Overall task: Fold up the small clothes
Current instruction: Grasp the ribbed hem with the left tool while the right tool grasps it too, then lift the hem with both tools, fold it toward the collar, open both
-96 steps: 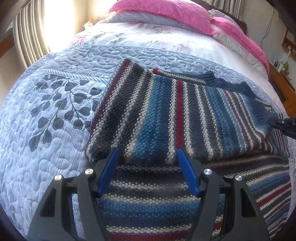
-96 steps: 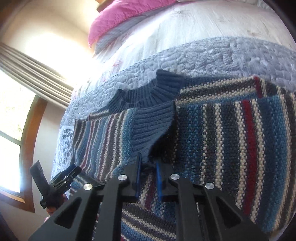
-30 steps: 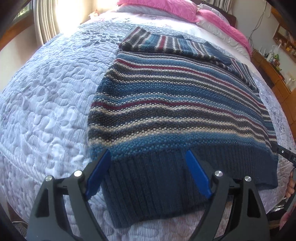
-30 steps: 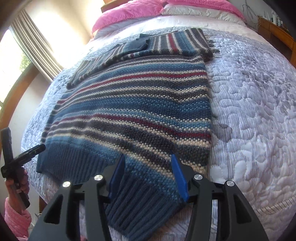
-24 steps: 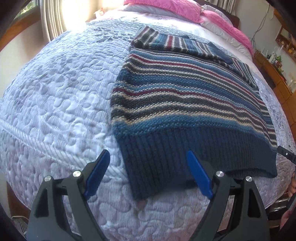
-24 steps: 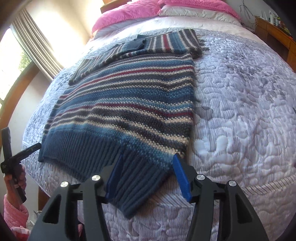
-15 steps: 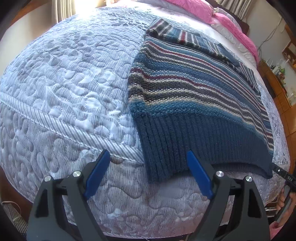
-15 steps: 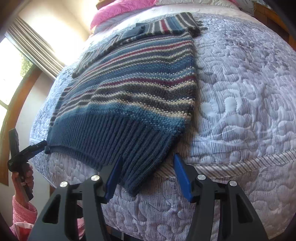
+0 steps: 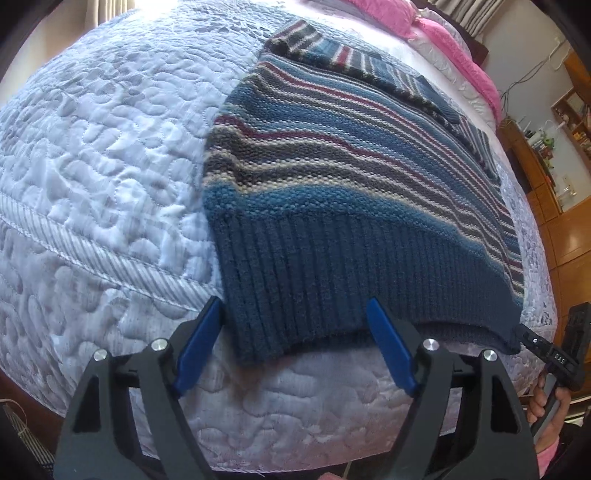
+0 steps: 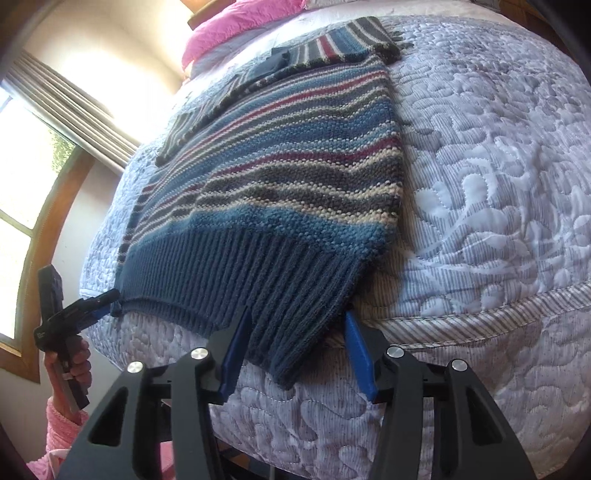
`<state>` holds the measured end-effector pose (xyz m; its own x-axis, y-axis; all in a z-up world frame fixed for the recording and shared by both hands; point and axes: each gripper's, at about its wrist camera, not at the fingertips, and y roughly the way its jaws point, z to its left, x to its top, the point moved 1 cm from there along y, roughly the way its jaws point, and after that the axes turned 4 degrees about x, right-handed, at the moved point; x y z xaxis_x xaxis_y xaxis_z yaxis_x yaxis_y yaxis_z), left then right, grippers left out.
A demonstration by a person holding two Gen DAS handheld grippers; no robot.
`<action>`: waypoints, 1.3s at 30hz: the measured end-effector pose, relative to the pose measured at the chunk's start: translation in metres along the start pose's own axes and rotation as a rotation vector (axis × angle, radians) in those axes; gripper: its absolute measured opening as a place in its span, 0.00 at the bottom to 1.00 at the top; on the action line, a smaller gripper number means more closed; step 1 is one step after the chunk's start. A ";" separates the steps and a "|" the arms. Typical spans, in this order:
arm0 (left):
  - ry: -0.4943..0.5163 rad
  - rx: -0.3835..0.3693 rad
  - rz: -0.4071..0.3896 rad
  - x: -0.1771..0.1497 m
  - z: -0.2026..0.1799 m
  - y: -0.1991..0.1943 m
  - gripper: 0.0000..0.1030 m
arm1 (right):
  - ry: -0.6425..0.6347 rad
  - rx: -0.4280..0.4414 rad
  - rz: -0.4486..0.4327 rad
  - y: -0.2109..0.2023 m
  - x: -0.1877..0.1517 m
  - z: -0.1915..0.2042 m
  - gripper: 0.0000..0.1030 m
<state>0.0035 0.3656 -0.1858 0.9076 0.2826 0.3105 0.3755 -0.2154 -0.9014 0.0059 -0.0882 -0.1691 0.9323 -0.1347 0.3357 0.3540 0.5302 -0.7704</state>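
The striped sweater (image 9: 354,173) lies flat on the quilted bedspread (image 9: 92,147), its dark blue ribbed hem (image 9: 332,273) hanging over the edge of the bed toward us. Its sleeves are folded across the far end, near the pink pillows (image 9: 454,33).

Our left gripper (image 9: 295,347) sits at the hem's left corner with its blue fingers (image 9: 195,350) spread wide; the corner falls between them, and they do not clamp it. In the right wrist view the same tool appears at far left, its tip at the hem's edge, held by a hand (image 10: 79,363) in a pink sleeve.

Our right gripper (image 10: 295,354) is likewise spread apart at the hem's right corner, the cloth hanging between the fingers (image 10: 356,354) without being pinched.

In the left wrist view the right tool shows at the far right, and we read white letters on its black body, seemingly "DAS". A small white mark on the left tool is too small to make out.

Curtains (image 10: 70,107) and a wood-framed window (image 10: 40,229) stand on the left of the right wrist view.
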 end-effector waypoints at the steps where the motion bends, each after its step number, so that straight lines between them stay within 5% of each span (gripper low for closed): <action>1: -0.005 -0.002 0.003 0.001 -0.002 0.001 0.70 | 0.006 0.005 0.003 0.002 0.001 -0.001 0.47; 6: -0.012 0.032 0.002 0.007 -0.006 0.007 0.48 | 0.020 -0.014 0.007 0.005 0.002 -0.006 0.26; 10: -0.021 0.059 -0.008 0.008 -0.003 0.003 0.14 | -0.011 -0.007 0.017 0.002 0.001 -0.001 0.13; 16: -0.032 0.029 -0.027 0.008 0.001 -0.006 0.10 | -0.016 0.029 -0.003 -0.009 0.001 0.002 0.10; 26: -0.043 -0.113 -0.159 0.034 -0.003 -0.052 0.09 | 0.063 0.280 -0.032 -0.044 0.031 0.003 0.09; 32: -0.045 -0.109 -0.227 0.080 -0.015 -0.064 0.09 | 0.036 0.261 -0.069 -0.058 0.083 0.015 0.09; 39: -0.073 -0.109 -0.207 0.142 -0.022 -0.032 0.10 | 0.105 0.229 -0.035 -0.025 0.154 -0.003 0.09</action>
<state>0.1244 0.3925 -0.1062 0.7946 0.3971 0.4593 0.5739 -0.2441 -0.7817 0.1408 -0.1246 -0.0995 0.9266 -0.2364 0.2926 0.3714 0.6982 -0.6121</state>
